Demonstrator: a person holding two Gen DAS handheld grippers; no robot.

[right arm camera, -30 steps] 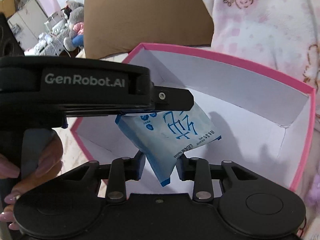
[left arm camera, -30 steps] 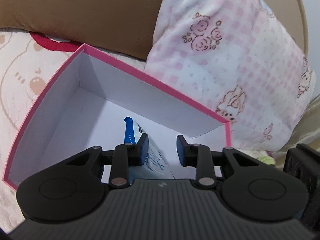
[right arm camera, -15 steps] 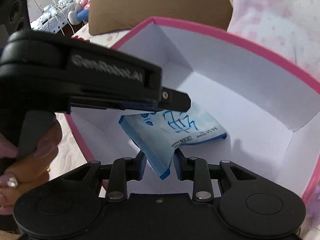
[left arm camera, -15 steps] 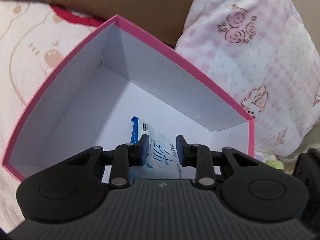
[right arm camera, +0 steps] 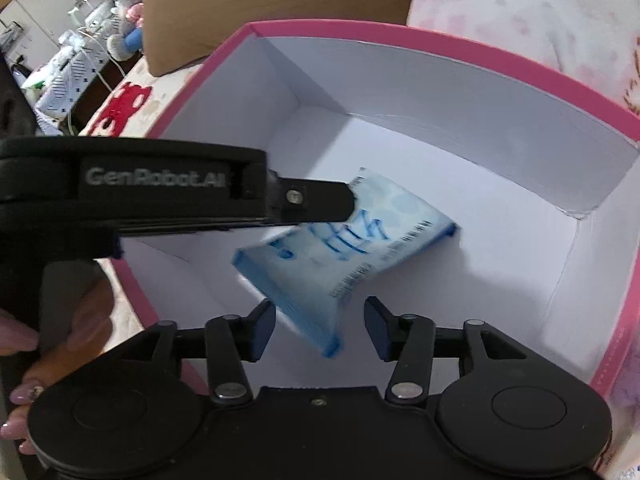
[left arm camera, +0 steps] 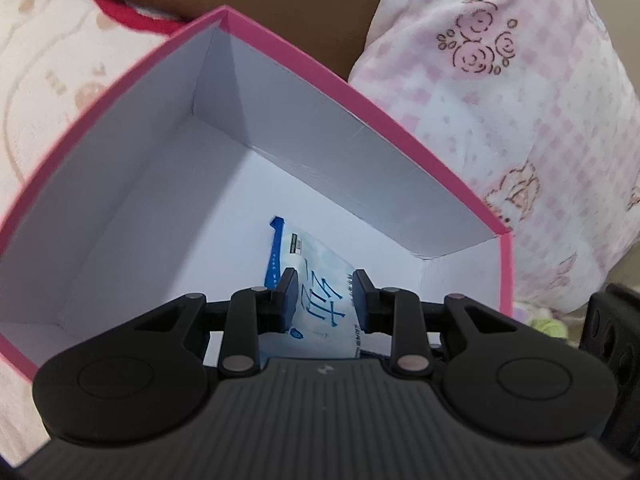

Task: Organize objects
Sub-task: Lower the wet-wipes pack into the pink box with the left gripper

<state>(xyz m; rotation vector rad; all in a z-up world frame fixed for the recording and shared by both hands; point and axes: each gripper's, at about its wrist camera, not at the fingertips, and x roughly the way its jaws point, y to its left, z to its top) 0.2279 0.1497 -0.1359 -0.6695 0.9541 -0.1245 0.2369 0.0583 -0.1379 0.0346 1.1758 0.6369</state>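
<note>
A pale blue tissue pack (right arm camera: 344,256) with blue writing lies inside a pink box (right arm camera: 400,30) with white inner walls. My right gripper (right arm camera: 320,314) is open just above the pack's near corner and holds nothing. My left gripper (left arm camera: 322,294) is open with its fingers on either side of the pack (left arm camera: 316,280), not pressing it. The left gripper's black body (right arm camera: 160,192) crosses the right wrist view from the left, its tip over the pack. The box rim (left arm camera: 360,92) fills the left wrist view.
A pink checked pillow (left arm camera: 520,112) leans behind the box on the right. A brown headboard (right arm camera: 260,4) stands behind. The box sits on a cream bedspread (left arm camera: 48,80) with red print. Shelves and plush toys (right arm camera: 120,32) are far left. A hand (right arm camera: 36,360) holds the left gripper.
My right gripper has opened and let go of the tissue pack. The pack has dropped lower into the box. Both grippers have moved further down over the box.
</note>
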